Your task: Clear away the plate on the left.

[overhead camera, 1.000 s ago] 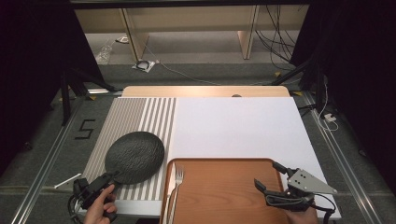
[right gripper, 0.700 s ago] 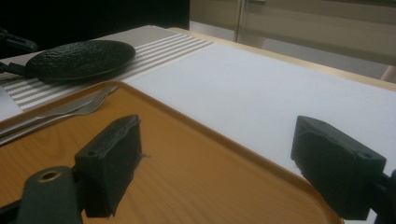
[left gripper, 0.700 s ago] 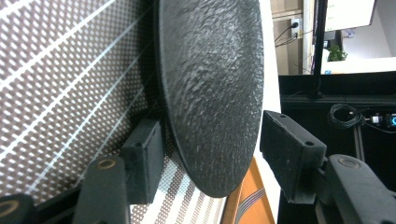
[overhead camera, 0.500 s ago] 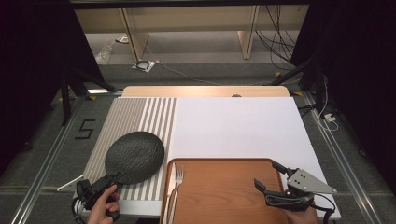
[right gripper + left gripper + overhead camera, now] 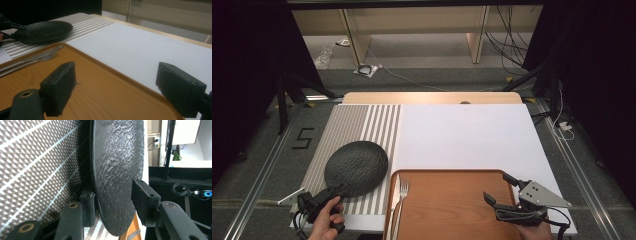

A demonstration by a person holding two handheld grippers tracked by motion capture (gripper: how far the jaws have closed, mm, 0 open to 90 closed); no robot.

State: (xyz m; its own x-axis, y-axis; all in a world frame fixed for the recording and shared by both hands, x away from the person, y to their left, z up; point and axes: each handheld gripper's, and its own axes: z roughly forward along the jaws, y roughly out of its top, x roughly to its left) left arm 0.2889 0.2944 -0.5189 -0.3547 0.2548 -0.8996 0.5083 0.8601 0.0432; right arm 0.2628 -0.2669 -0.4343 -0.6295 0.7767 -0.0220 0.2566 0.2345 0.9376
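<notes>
**Fingers clamp dark plate at its edge**

Fingers [image 5: 87,206] of the left gripper [image 5: 323,199] sit on either side of the black plate [image 5: 356,167], closed against its rim at about 7 o'clock on the disc. That plate is round, shallow and matt black with a rough, pebbled surface; it lies over the striped mat [image 5: 362,125] at roughly 8 o'clock on the table.

From the left gripper view the plate [image 5: 117,170] appears edge-on, its grainy face and thin rim sharp, with the mat's woven dots [image 5: 37,170] behind it; the high view gives its full round outline instead. The right gripper view shows the plate [image 5: 42,30] far off at 10 o'clock, low and flat.

At 5 o'clock, the right gripper [image 5: 499,190] hovers over the wooden tray [image 5: 447,210], jaws spread wide and holding nothing. A fork [image 5: 402,192] lies along the tray's left edge, just beside the plate. White cloth [image 5: 462,135] covers the remaining table.
</notes>
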